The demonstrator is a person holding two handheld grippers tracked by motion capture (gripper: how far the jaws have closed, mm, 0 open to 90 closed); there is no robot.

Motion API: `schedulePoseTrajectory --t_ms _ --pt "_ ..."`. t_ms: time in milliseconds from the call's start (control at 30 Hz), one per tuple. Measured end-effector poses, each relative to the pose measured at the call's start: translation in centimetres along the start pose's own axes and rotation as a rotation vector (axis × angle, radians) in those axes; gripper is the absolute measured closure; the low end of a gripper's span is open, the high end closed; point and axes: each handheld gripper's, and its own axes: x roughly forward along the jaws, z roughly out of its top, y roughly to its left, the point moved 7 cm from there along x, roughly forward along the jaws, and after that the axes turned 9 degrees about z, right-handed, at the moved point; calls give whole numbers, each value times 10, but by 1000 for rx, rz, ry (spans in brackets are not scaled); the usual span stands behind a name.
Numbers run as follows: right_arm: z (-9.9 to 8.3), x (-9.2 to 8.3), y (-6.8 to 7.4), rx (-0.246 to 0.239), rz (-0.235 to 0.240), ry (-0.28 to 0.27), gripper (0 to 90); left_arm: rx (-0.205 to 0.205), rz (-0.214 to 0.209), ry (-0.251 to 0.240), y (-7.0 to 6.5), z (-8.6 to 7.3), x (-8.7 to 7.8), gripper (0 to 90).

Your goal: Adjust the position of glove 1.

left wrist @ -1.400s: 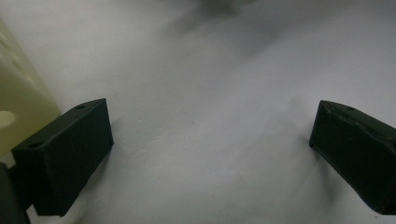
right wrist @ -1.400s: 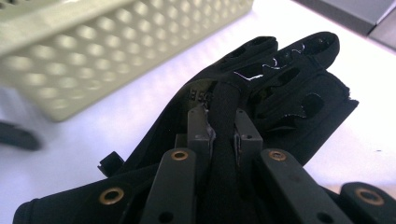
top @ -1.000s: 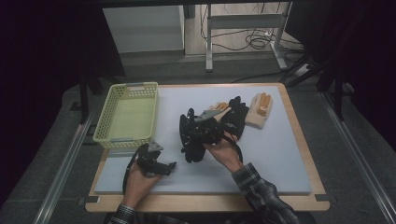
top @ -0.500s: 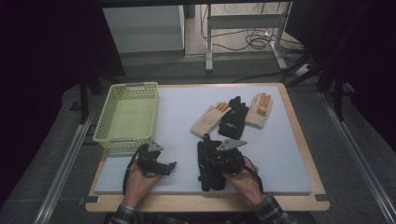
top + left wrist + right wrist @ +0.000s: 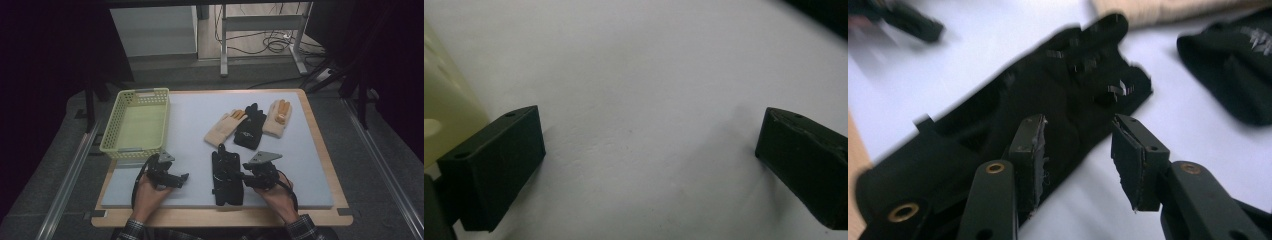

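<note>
1. your right gripper (image 5: 1075, 160) has its jaws apart, just opened and easing back in, over the edge of the flat black fabric glove (image 5: 227, 178) near the front of the pale grey table mat (image 5: 190, 125); the glove lies loose.
2. close now and you could pinch one layer, so the glove bunches.
3. your left gripper (image 5: 644, 165) rests low beside the pale green plastic basket (image 5: 135, 125), jaws wide, empty.

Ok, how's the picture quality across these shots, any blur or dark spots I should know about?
High view: the mat is evenly lit, the room around it nearly black. Right gripper view: soft with motion smear, the black glove edges streaked, the far left corner blurred. Left gripper view: the fingers fairly sharp, the basket at the left edge a pale out-of-focus patch.
</note>
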Motion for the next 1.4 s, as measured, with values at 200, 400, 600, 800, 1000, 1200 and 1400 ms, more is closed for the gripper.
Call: schedulePoseTrajectory --t_ms 200,400,600,800,1000,1200,1400 --pt "-16 7 1 27 51 20 589 -3 0 1 0 0 0 0" --pt "-16 8 7 7 84 13 598 1 0 0 0 0 0 0" --pt "-1 -2 -20 13 19 -20 573 2 0 0 0 0 0 0" --pt "12 -4 -50 44 -37 -34 543 0 0 0 0 0 0 0" --pt "30 -1 -84 81 -62 -49 501 0 0 1 0 0 0 0" --pt "50 10 -117 93 -104 -46 466 0 -1 1 0 0 0 0" --pt "64 30 -150 55 -152 -1 374 1 -1 0 0 0 0 0"
